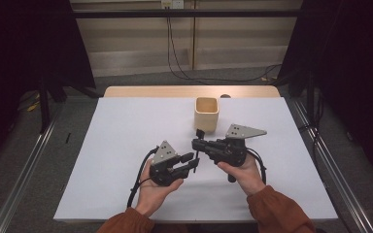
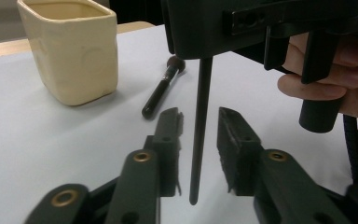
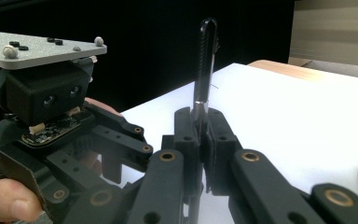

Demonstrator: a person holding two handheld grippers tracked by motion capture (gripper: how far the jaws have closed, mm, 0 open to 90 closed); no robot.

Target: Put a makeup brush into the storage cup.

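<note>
A person in rust-coloured sleeves works two tools over a white tabletop. The right hand-held gripper has its jaws clamped together on a thin black mascara wand, gripping it at the metal collar; in the right gripper view the bristled tip stands upright above the jaws against the dark background. In the left gripper view the same wand's slender handle hangs straight down from the right tool's black body and ends in the gap between the left tool's jaws, touching neither pad. The left hand-held gripper holds its jaws apart, one on either side of that handle. From the high view, the two tools meet just in front of the person, near the middle of the tabletop, each topped by a grey three-cornered plate.

A cream ceramic cup, squarish and open at the top, stands upright on the tabletop just beyond the tools. A black makeup brush lies flat on the surface beside the cup, its brown bristle head pointing toward the far edge.
</note>
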